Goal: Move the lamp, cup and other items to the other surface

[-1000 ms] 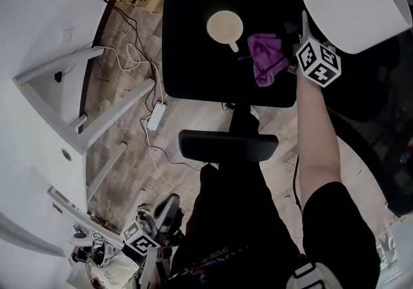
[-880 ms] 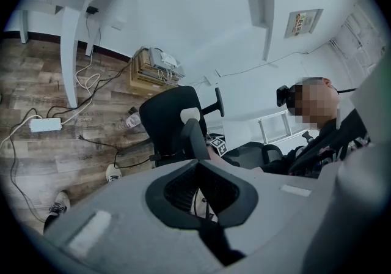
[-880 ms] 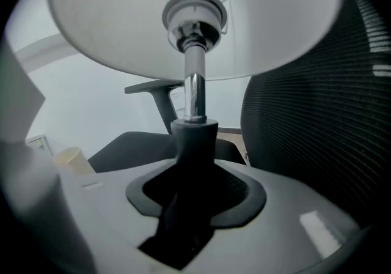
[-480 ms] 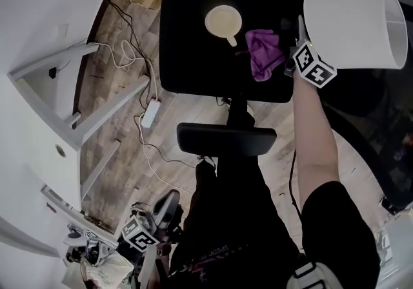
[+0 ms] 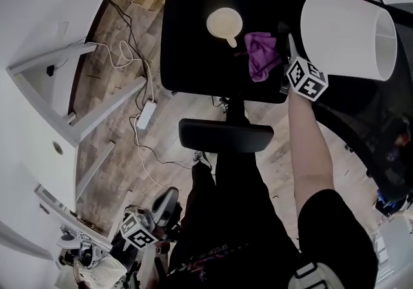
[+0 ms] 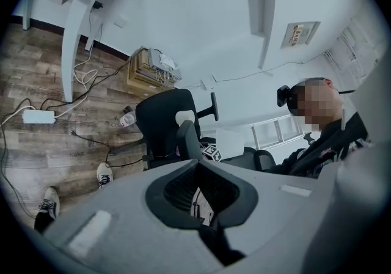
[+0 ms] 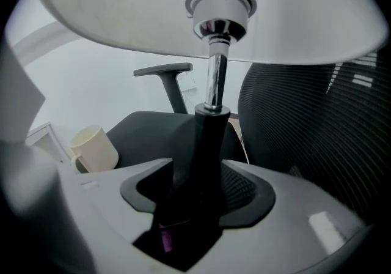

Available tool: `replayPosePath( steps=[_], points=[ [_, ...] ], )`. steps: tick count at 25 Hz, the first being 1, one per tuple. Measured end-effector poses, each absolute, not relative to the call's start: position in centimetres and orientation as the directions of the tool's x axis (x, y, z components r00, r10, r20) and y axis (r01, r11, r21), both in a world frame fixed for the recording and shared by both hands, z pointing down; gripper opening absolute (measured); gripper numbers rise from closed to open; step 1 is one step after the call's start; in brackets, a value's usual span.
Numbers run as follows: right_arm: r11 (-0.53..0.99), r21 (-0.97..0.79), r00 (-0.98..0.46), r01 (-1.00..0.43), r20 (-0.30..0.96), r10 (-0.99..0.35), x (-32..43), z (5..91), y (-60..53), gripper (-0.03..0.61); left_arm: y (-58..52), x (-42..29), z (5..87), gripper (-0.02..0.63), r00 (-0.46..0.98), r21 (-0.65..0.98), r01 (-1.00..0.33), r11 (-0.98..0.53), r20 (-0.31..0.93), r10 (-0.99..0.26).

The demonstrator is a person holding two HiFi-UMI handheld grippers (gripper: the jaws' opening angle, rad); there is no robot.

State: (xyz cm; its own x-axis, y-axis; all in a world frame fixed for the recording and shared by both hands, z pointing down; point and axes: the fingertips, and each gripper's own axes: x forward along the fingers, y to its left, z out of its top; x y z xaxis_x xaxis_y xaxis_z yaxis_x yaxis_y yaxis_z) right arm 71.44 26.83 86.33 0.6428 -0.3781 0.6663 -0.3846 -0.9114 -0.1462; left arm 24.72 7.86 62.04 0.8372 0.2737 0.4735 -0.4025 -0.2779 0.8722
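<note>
Your right tongs are clamped on the dark lower stem of the lamp. The stem fills the gap between the two pads. The chrome neck and the white shade stand above the grip.

The lamp is clear of the black surface that carries the cup. In the head view the shade lies on the far side of the purple cloth from the cup, past that surface's edge.

Note the long axis. It runs from the grip outward and away from the cup, with the open mouth of the shade facing away from the cup. The lamp is therefore tilted, not upright, and most of its bulk hangs beyond the tongs on the side away from the cup.

Your left tongs are slightly spread and empty. They hang low, well apart from the cup and on your own side of it, so the right arm is the nearer one to every item.

Judgement: bring the axis upright before you set the base down. The wide shade will probably reach any obstacle before the stem does.
</note>
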Motion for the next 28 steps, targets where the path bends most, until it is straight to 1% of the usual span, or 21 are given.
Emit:
replayPosePath(
  steps=[6,10,14,16,18,24,25,26,28],
  points=[
    [-0.9,-0.16,0.601,-0.405,0.696,-0.394,69.7,85.8,27.0,0.241,7.6,25.2,61.0,-0.005,0.849,0.884,-0.368,-0.289,0.446,0.283],
    [-0.907,-0.182,0.568,-0.38,0.728,-0.384,68.6,85.7,27.8,0.239,6.6,24.9,60.0,-0.005,0.866,0.883,-0.358,-0.303,0.435,0.248],
    [-0.901,-0.23,0.505,-0.369,0.764,-0.401,66.3,84.9,28.4,0.237,5.8,25.1,58.7,-0.005,0.894,0.897,-0.324,-0.302,0.394,0.212],
    [-0.894,-0.238,0.484,-0.38,0.773,-0.411,65.5,83.8,28.4,0.217,5.3,25.5,57.7,-0.005,0.91,0.905,-0.297,-0.304,0.365,0.196],
    [-0.886,-0.246,0.457,-0.394,0.784,-0.421,64.9,82.7,28.4,0.213,4.8,26.0,56.6,-0.005,0.925,0.911,-0.265,-0.316,0.333,0.184],
    [-0.82,-0.312,0.302,-0.481,0.818,-0.489,59.9,79.0,28.7,0.194,3.1,25.7,53.9,-0.005,0.955,0.904,-0.221,-0.367,0.277,0.109],
    [-0.804,-0.318,0.288,-0.503,0.815,-0.503,58.9,77.8,28.7,0.176,2.7,25.6,53.6,-0.005,0.959,0.902,-0.216,-0.374,0.268,0.092],
    [-0.786,-0.323,0.281,-0.527,0.807,-0.519,57.9,76.5,28.7,0.128,2.2,25.6,53.5,-0.005,0.963,0.901,-0.211,-0.379,0.259,0.077],
    [-0.733,-0.34,0.258,-0.589,0.781,-0.569,56.4,73.8,27.7,0.002,1.7,25.6,53.5,-0.005,0.97,0.901,-0.203,-0.383,0.24,0.05]
  ],
)
